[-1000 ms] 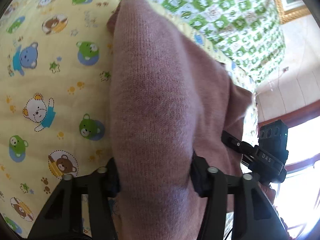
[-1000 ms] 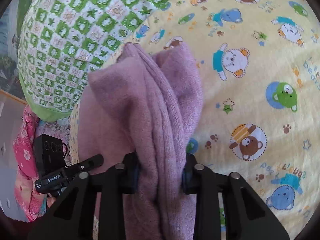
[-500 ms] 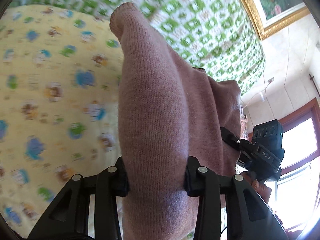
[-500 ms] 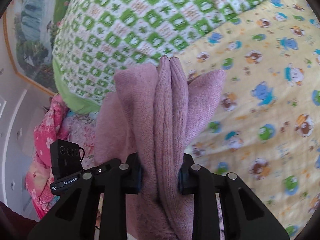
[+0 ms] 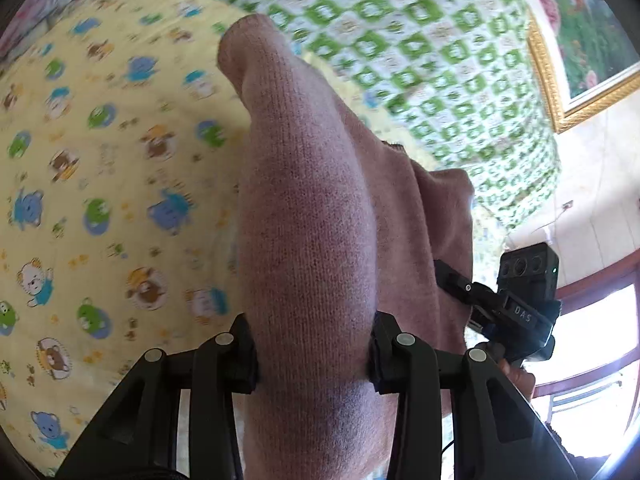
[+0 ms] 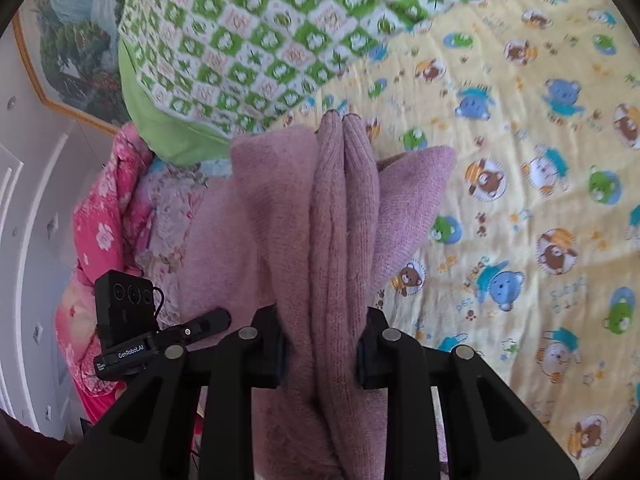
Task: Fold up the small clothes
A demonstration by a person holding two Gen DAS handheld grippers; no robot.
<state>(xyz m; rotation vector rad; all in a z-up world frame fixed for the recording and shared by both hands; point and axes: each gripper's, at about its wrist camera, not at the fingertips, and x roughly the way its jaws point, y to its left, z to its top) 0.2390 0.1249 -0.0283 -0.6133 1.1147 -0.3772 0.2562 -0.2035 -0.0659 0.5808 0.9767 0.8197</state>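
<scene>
A mauve knitted garment (image 5: 308, 240) is held up above the bed between both grippers. My left gripper (image 5: 312, 354) is shut on one thick fold of it; the fabric bulges forward between the fingers. My right gripper (image 6: 320, 350) is shut on the bunched other end of the same garment (image 6: 340, 216), whose folds stand upright. The right gripper also shows at the right of the left wrist view (image 5: 516, 308), and the left gripper at the left of the right wrist view (image 6: 132, 324). The fingertips are hidden in the fabric.
Below lies a yellow bedsheet with cartoon bears (image 5: 100, 200) (image 6: 520, 200). A green-and-white patterned quilt (image 5: 420, 40) (image 6: 260, 40) is piled at the bed's far side. Pink floral bedding (image 6: 104, 232) lies at the left. A framed painting (image 5: 580, 28) and a window (image 5: 592, 340) are behind.
Both grippers have lifted the garment up off the sheet and tilted upward; more of the quilt, the painting and the wall are now in view. Both grips are unchanged.
</scene>
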